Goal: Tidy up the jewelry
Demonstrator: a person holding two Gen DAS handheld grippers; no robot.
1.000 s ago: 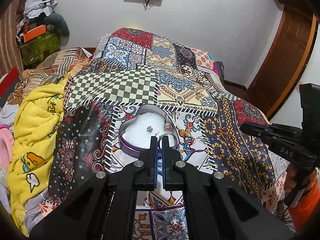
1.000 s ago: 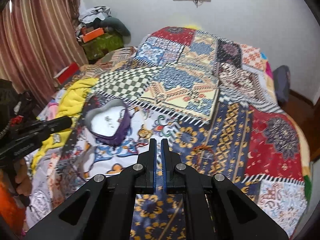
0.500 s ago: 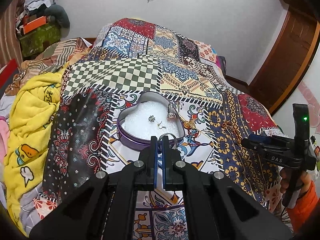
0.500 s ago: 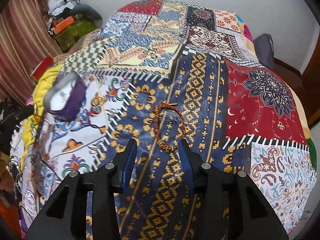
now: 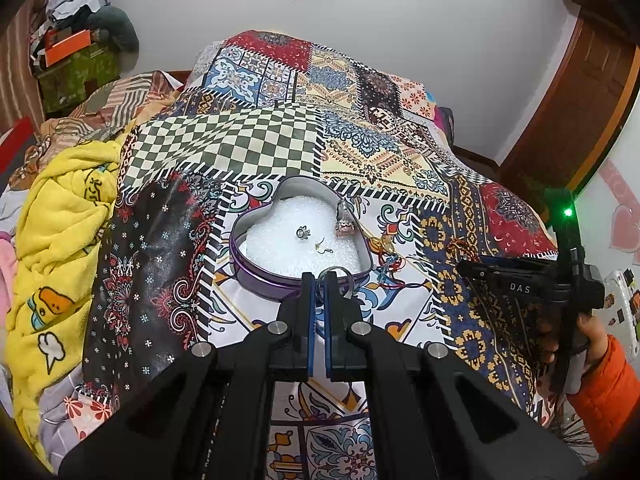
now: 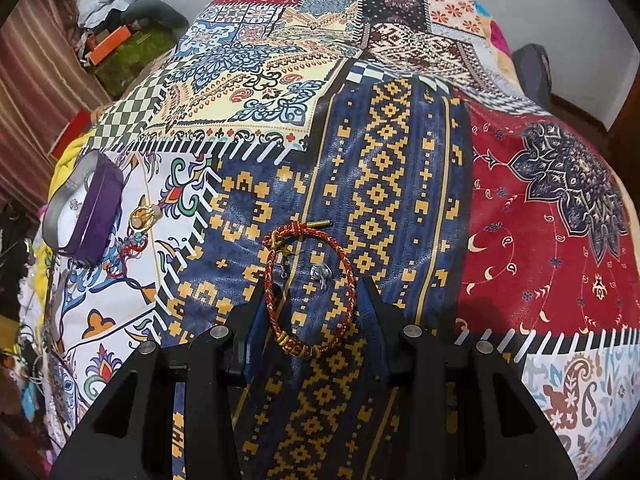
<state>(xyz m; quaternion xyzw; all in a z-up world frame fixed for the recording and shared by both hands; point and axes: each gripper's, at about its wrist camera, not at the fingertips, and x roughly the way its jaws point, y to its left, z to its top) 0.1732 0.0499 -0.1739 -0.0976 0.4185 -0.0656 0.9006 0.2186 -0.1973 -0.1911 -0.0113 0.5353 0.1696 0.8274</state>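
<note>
A purple heart-shaped tin (image 5: 256, 276) lined with white foam lies on the patchwork bedspread and holds a few small earrings (image 5: 303, 233). Just short of its near rim, my left gripper (image 5: 318, 280) is shut on a thin silver ring (image 5: 345, 273). A red and gold braided bracelet (image 6: 349, 268) lies flat on the blue and yellow patch. My right gripper (image 6: 312, 292) is open, one finger on each side of it, low over the cloth. A small silver charm (image 6: 321, 273) sits inside the bracelet's loop. From the right wrist view the tin (image 6: 96, 208) is far to the left.
A gold ring (image 6: 140, 215) and a red and blue thread piece (image 6: 129, 249) lie on the white patch beside the tin. A yellow blanket (image 5: 56, 240) is bunched along the bed's left side. A hand in an orange sleeve (image 5: 604, 384) holds the right gripper.
My right gripper has gone from shut to open, dropped towards the bed and moved in until its fingers straddle the bracelet. My left gripper, still shut on the ring, has hardly moved.
</note>
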